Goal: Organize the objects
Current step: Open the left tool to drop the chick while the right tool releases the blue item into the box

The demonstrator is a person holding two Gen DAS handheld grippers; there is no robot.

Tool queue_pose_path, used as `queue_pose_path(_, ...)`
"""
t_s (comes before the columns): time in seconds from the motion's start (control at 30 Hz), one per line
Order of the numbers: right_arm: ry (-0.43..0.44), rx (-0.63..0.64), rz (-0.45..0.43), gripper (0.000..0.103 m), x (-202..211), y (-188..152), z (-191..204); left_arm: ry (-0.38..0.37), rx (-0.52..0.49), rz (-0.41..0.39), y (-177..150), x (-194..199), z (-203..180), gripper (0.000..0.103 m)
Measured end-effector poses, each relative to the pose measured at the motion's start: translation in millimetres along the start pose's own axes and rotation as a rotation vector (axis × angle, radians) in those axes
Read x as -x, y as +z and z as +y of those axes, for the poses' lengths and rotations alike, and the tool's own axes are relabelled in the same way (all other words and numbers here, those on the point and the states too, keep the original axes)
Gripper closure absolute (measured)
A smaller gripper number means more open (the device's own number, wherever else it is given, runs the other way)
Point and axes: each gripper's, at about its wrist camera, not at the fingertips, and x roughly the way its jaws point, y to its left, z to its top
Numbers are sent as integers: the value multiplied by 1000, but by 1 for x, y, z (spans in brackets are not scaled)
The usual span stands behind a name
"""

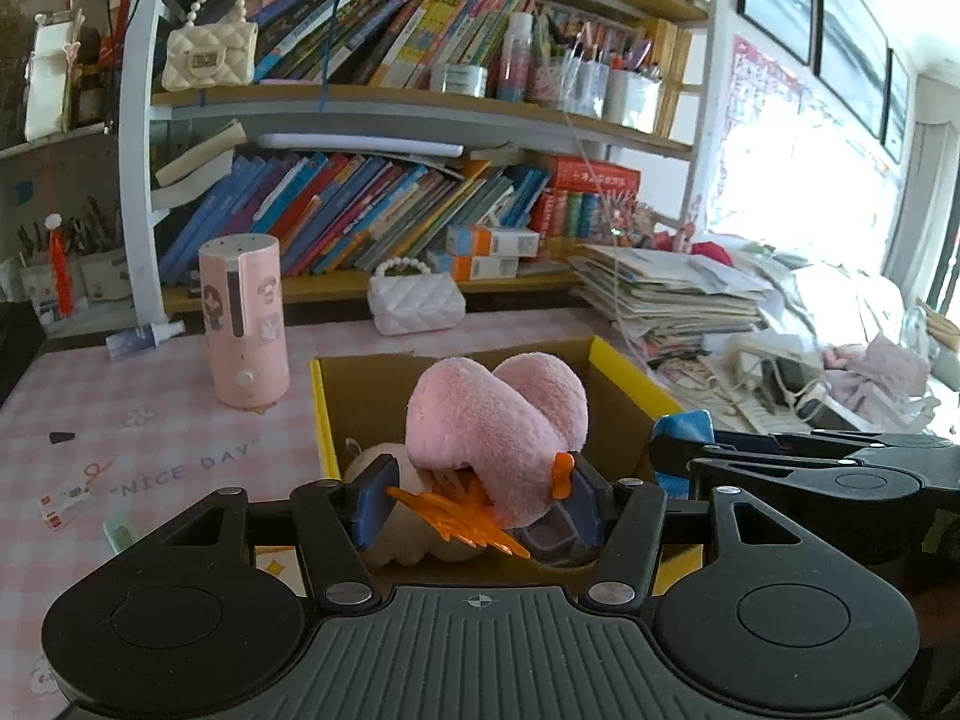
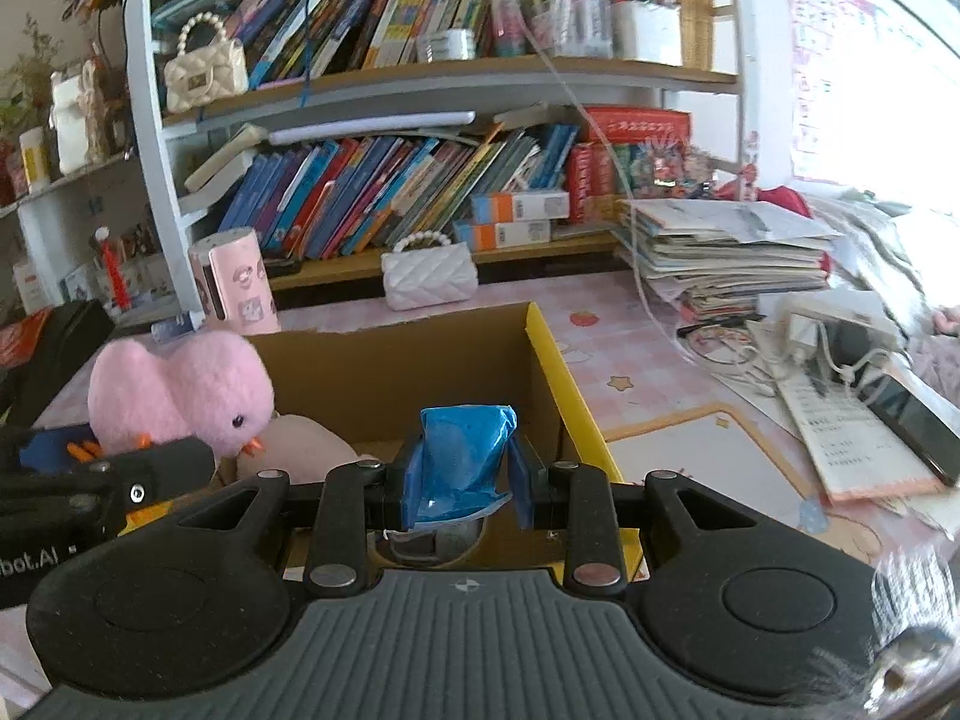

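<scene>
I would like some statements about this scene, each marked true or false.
1. The left tongs hold a pink plush bird. True.
2. The right tongs are empty. False: they are shut on a blue packet.
3. The cardboard box has yellow edges. True.
4. The white quilted purse lies inside the box. False: it stands on the desk behind it.
5. The pink cylinder stands upright. True.

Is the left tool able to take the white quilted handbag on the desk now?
Probably not now. The left tool is shut on the pink plush bird above the cardboard box, and the white quilted handbag stands beyond that box.
</scene>
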Motion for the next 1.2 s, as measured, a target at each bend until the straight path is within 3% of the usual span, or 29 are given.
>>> queue_pose_path(0.47,69,133,140,75,-64,2,-13,58,8,80,6,-57,-10,45)
queue_pose_path(0.73,58,337,141,75,-80,-2,-3,79,4,149,1,-85,-12,42)
queue_pose_path(0.9,69,431,137,75,-85,-6,-2,87,-16,143,3,-92,-17,42)
queue_pose_path(1.07,86,453,136,72,-87,-5,-3,86,-15,147,3,-93,-17,43)
queue_pose_path(1.2,90,457,139,66,-90,-5,0,86,-16,143,3,-92,-18,34)
